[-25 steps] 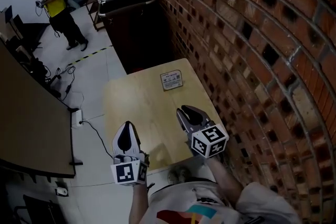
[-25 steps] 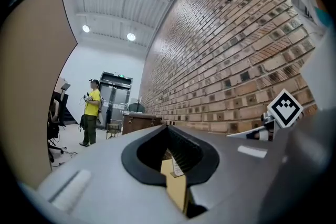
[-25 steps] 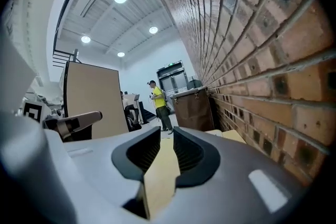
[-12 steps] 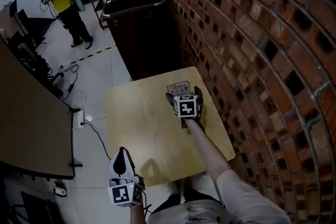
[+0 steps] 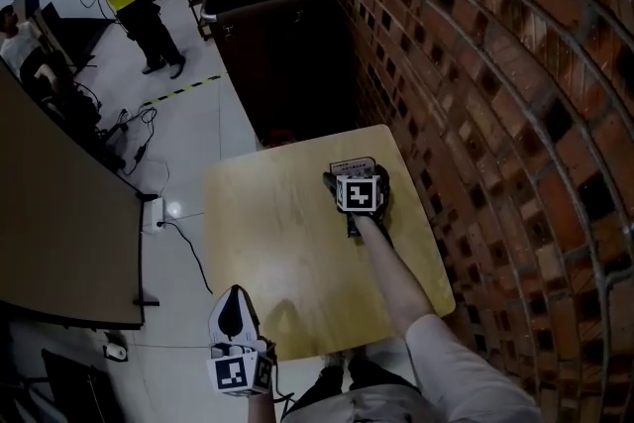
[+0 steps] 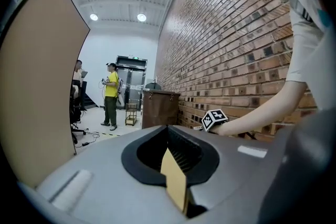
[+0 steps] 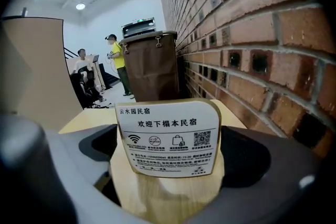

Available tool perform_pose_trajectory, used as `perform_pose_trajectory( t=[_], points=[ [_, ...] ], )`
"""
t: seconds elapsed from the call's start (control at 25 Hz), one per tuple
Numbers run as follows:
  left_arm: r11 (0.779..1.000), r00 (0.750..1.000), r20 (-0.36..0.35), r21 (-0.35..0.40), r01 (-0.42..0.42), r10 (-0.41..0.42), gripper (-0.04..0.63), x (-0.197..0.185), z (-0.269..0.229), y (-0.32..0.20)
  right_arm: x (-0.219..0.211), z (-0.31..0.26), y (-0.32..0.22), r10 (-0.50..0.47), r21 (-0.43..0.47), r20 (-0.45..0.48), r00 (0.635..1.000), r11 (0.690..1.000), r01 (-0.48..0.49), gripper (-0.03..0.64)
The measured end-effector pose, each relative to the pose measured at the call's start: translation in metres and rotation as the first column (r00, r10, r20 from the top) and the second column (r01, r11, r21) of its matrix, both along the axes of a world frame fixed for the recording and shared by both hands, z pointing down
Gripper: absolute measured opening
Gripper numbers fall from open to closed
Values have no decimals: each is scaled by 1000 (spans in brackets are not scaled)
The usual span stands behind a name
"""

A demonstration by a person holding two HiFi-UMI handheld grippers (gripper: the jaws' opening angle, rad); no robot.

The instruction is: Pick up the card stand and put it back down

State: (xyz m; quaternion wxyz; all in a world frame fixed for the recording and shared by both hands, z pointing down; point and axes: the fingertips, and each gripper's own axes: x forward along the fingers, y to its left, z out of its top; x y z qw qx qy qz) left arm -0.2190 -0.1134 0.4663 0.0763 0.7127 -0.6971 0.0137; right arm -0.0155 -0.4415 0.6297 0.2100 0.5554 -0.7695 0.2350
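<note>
Right gripper view is showing the right gripper (image 7: 168,162), whose jaws have just been opening wide and are clamping nothing yet, straddling the upright card stand (image 7: 167,136) standing dead ahead at the far edge of the table (image 5: 277,253), its broad face spanning the gap.
</note>
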Motion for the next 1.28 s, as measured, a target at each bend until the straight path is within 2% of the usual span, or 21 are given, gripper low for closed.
perform_pose_trajectory(
  t=[0.12, 0.24, 0.44, 0.6, 0.72, 1.0, 1.28],
  points=[
    [1000, 1000, -22, -10, 1, -1, -31, 3, 0, -4, -4, 3, -2, 7, 9, -8, 1000, 1000, -7, 577],
    [1000, 1000, -2, -25, -14, 14, -31, 3, 7, -3, -7, 3, -9, 0, 54, 1, 1000, 999, 0, 577],
    [999, 1000, -3, -36, 9, -10, -31, -5, 12, 1, -6, 1, -12, -17, 105, 8, 1000, 994, 16, 575],
    [999, 999, -6, -5, 38, -38, -31, -15, 15, 3, -3, -2, -5, -19, 138, 11, 1000, 990, 18, 575],
    [999, 1000, 0, -24, 21, -21, -31, -10, 11, 2, 0, -11, 0, -36, 192, -8, 999, 981, 37, 575],
    [1000, 1000, 1, 24, 18, -18, -31, -2, -7, 0, 11, -75, 43, -87, 366, -20, 996, 926, 88, 575],
    [994, 999, 38, 112, -18, 14, -31, 13, -35, 5, 42, -188, 147, -111, 513, 139, 984, 858, 25, 575]
  ],
)
